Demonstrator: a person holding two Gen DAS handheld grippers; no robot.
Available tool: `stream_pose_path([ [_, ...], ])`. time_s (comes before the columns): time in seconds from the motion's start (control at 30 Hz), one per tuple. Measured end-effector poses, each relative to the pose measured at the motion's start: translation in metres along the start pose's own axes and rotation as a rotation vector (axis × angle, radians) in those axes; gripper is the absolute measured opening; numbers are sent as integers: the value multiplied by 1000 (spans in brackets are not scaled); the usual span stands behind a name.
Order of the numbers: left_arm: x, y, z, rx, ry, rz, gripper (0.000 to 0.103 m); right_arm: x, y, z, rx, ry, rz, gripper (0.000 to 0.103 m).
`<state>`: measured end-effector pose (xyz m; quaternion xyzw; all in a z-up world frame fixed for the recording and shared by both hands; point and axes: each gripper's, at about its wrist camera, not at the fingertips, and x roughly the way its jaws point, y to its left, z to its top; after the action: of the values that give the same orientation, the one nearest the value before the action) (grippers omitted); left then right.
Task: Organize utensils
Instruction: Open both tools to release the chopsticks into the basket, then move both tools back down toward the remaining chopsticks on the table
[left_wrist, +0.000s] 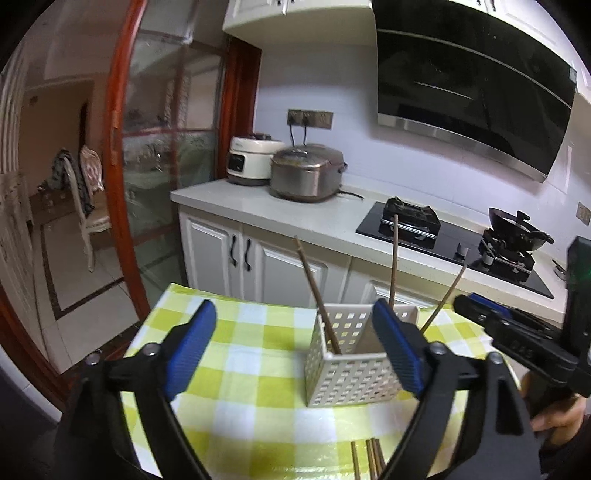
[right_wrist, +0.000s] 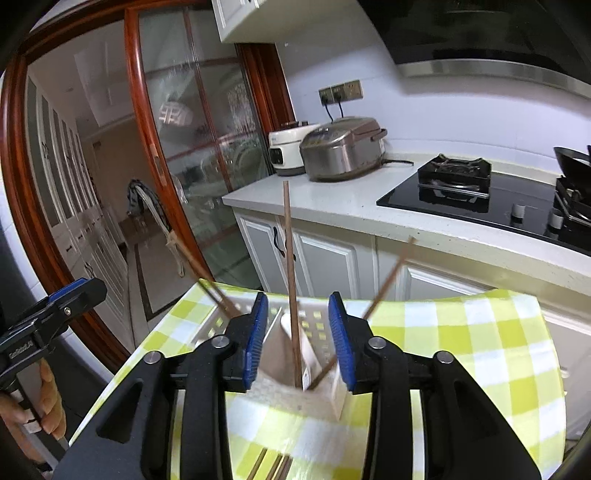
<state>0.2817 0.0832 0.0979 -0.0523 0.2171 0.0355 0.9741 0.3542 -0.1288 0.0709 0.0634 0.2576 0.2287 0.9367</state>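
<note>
Small table under a yellow-green check cloth (left_wrist: 258, 332), standing close in front of white base cabinets (left_wrist: 258, 254). Pale counter (left_wrist: 325, 218) above them carries a white cooker (left_wrist: 251, 158) and, touching beside it, a steel rice cooker (left_wrist: 306, 171), both plugged into wall sockets (left_wrist: 310, 119). Black glass hob (left_wrist: 454, 243) to the right, a dark wok (left_wrist: 517, 227) on its far burner. Black range hood (left_wrist: 472, 85) overhead. Left: red-framed sliding glass door (left_wrist: 170, 147); beyond it a tiled hall with a chair (left_wrist: 85, 206).

White perforated holder (left_wrist: 351, 362) stands upright on the cloth. Three chopsticks (left_wrist: 393, 258) stand in it, one leaning left, one near vertical, one leaning right. More chopsticks (left_wrist: 369, 461) lie flat on the cloth at the near edge.

Left gripper (left_wrist: 295, 350): blue pads wide apart, empty; the right pad overlaps the holder's corner in view, contact not clear. Right gripper (right_wrist: 297, 339): pads at a medium gap, level with the holder (right_wrist: 295, 332), the upright chopstick (right_wrist: 290, 258) seen between them but touching neither.

Left view alone shows the holder's full outside, the wok whole, and the right gripper (left_wrist: 476, 308) from the side, pads parted. Right view alone looks down into the holder's divided inside, and shows the left gripper (right_wrist: 79, 291) side-on, with fingers (right_wrist: 48, 402) on its handle.
</note>
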Motion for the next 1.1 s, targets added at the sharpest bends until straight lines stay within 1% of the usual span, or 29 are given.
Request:
stream_pose_path([
  [0.1,-18,-3,-17,18,-19,21,95,-21,1,-18,-6,-10,-7,40],
  [0.2,-34,-7,-34,39,-35,39,98,-39,2,-38,-12,-17,-21,40],
  [0.27,-45,-10,-48,50,-46,44,98,-53,2,-53,-12,-27,-31,49],
  [0.3,-49,-12,-54,57,-44,45,98,-60,2,-60,-12,-34,-35,55],
  [0.43,-59,-16,-80,77,-15,52,98,-78,6,-85,-34,-29,-51,56],
  [0.53,-64,-17,-101,81,18,53,98,-87,8,-107,-41,-14,-58,60],
  [0.7,-69,-14,-141,54,59,57,98,-84,6,-135,-21,30,-53,60],
  [0.8,-69,-17,-166,76,79,68,98,-76,8,-151,-13,69,-55,60],
  [0.87,-67,-18,-176,88,98,69,98,-69,11,-163,-17,100,-55,60],
  [1.0,-63,-20,-190,95,109,68,98,-52,17,-182,-11,163,-65,60],
  [1.07,-59,-21,-196,104,116,69,98,-43,19,-189,-14,194,-77,57],
  [1.1,-58,-20,-198,106,116,74,98,-38,20,-192,-16,217,-76,53],
])
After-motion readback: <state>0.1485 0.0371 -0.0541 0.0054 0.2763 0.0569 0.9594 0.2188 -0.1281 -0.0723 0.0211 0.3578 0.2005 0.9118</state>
